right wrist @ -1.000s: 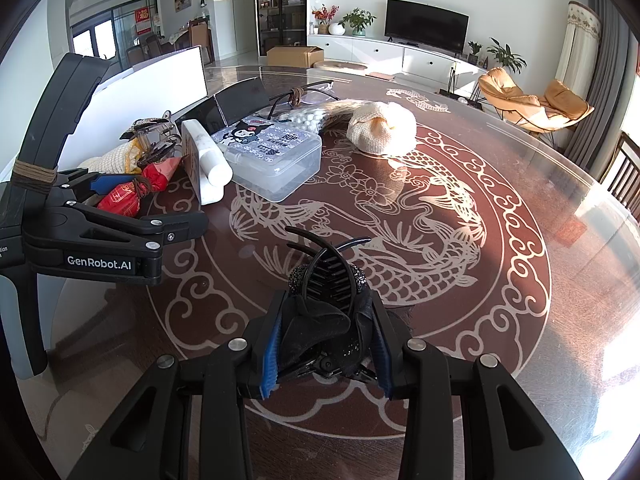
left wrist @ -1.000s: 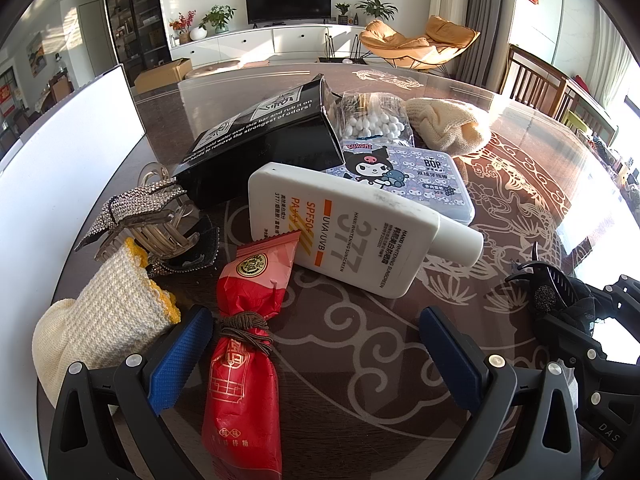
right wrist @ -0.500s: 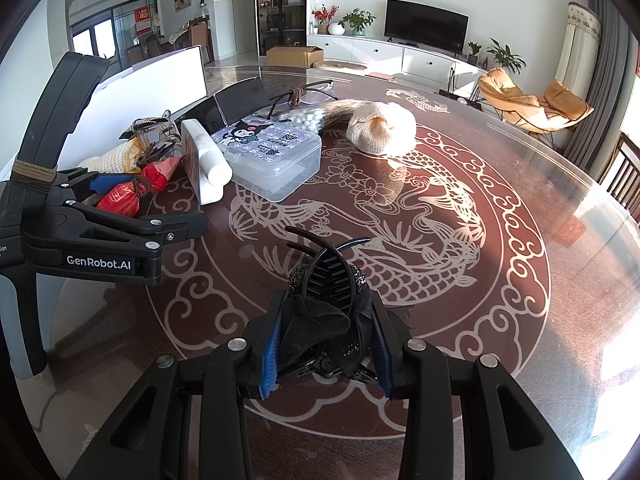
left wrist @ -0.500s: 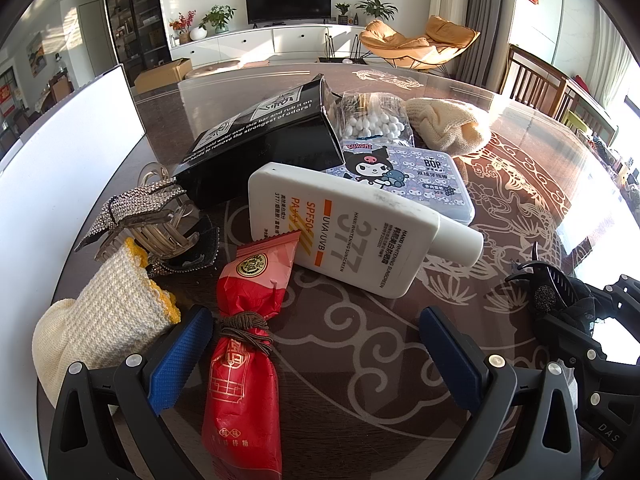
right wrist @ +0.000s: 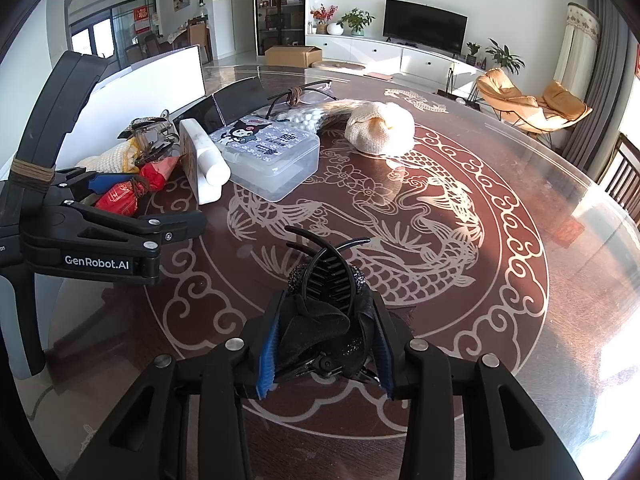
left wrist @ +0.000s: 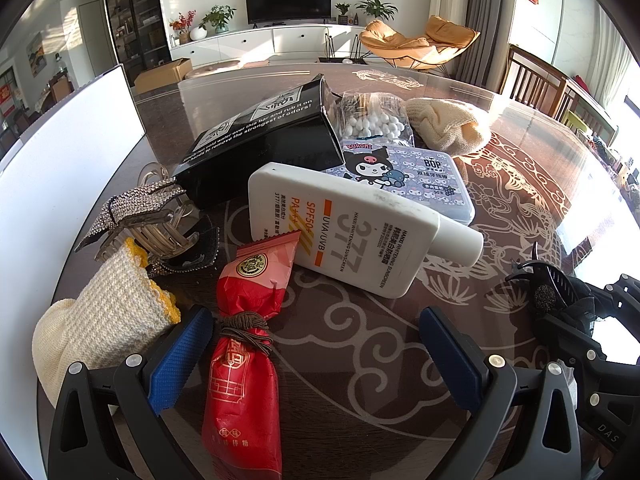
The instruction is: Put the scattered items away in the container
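My right tongs [right wrist: 326, 354] are clamped on a black hair clip [right wrist: 326, 300], teeth pointing up and forward, held just over the worktop [right wrist: 460, 240] with the dragon pattern. My left tongs [left wrist: 312, 344] are spread wide, blue pads either side of a red packet [left wrist: 244, 360] tied with brown cord; I can't tell if the left pad touches it. The packet lies flat on the worktop, its top end against a white sunscreen bottle [left wrist: 344, 232]. The bottle leans on a clear plastic box [left wrist: 404, 176] with a cartoon lid. Behind those: a black carton [left wrist: 260, 136], a bag of cotton swabs [left wrist: 372, 120], a cream knit hat [left wrist: 444, 124]. Left of the packet: a cream and yellow knit piece [left wrist: 104, 320], and a rhinestone hair clip [left wrist: 140, 212] just behind it. A white container [left wrist: 56, 168] stands along the left edge, beside the pile. All items sit outside it.
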